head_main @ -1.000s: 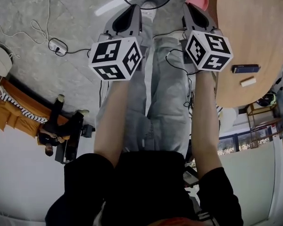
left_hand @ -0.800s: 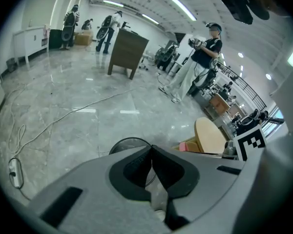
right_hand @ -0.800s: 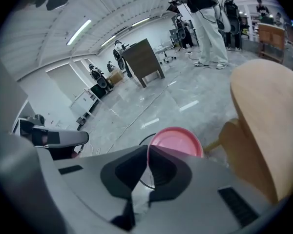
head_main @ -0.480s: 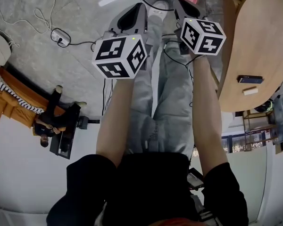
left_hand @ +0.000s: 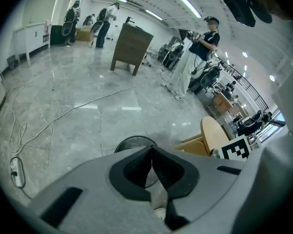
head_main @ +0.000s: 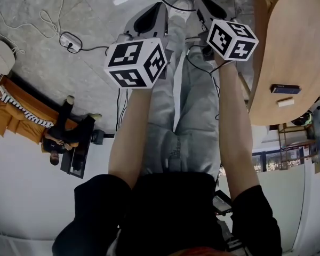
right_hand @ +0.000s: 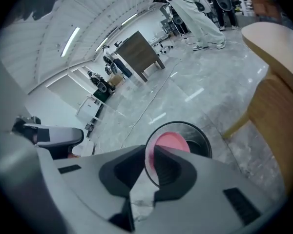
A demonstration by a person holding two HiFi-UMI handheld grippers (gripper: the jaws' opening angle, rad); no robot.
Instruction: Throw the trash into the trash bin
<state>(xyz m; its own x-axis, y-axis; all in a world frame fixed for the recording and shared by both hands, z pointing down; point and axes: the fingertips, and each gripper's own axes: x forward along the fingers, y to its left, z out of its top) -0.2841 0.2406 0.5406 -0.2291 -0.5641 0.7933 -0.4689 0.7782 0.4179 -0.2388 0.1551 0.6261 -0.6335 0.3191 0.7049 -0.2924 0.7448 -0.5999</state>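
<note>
Grey marble floor [head_main: 96, 15] lies under both arms. The right gripper [right_hand: 150, 150] has its jaws all but together, seemingly nipping the edge of the pink trash [right_hand: 172, 141], which sits at its tip. Straight ahead and below, mouth up, stands the bin [right_hand: 199, 145], with the trash over its opening. The left gripper [left_hand: 151, 149], closed on nothing, hangs alongside, a little farther off, so the right one looks better placed for the drop.
</note>
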